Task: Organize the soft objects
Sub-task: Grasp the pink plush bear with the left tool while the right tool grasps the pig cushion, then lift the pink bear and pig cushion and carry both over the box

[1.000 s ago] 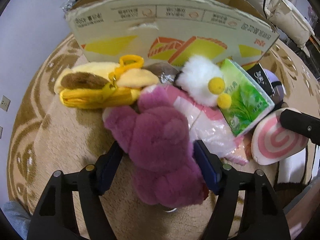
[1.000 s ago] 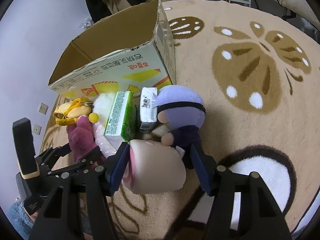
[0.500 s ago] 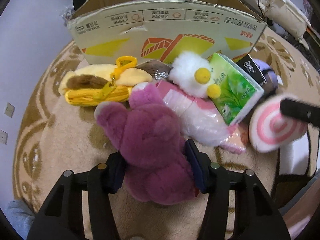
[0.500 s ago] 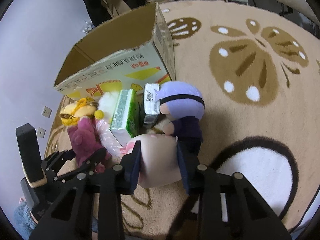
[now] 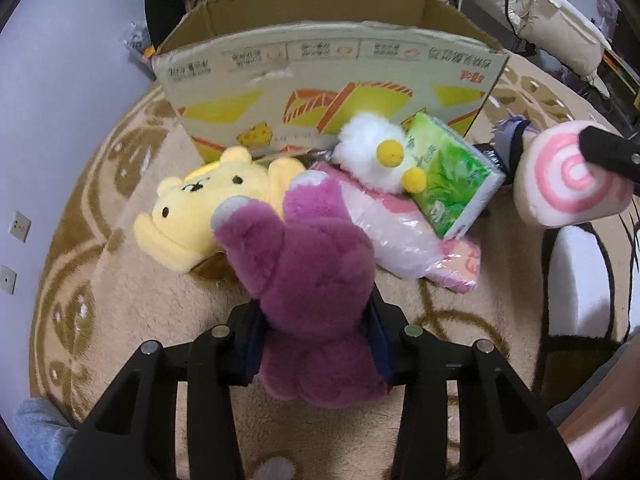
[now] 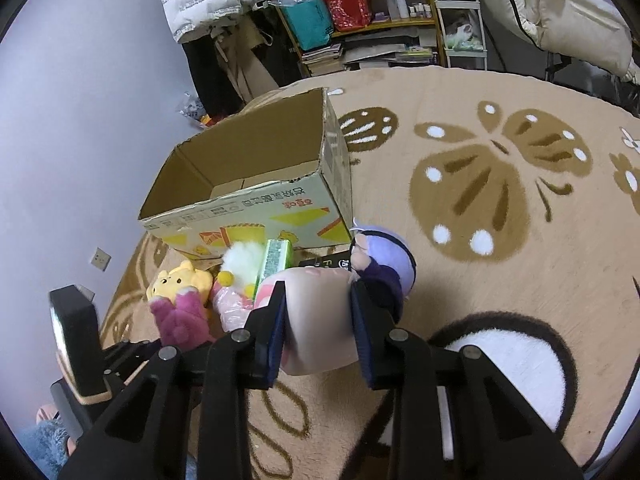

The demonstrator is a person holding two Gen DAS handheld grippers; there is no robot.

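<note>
My left gripper is shut on a purple plush bear and holds it lifted above the rug; the bear also shows in the right wrist view. My right gripper is shut on a pink swirl roll plush, raised off the rug; the roll shows at the right of the left wrist view. An open cardboard box stands behind the pile. A yellow bear plush, a white fluffy plush and a purple-headed doll lie by the box.
A green tissue pack and a pink plastic-wrapped packet lie on the beige patterned rug. A dark small box lies by the doll. Shelves and clutter stand beyond the rug. A wall is at left.
Both grippers closed on their plush toys and lifted them up and back from the pile. The yellow bear plush turned over, showing its face.
</note>
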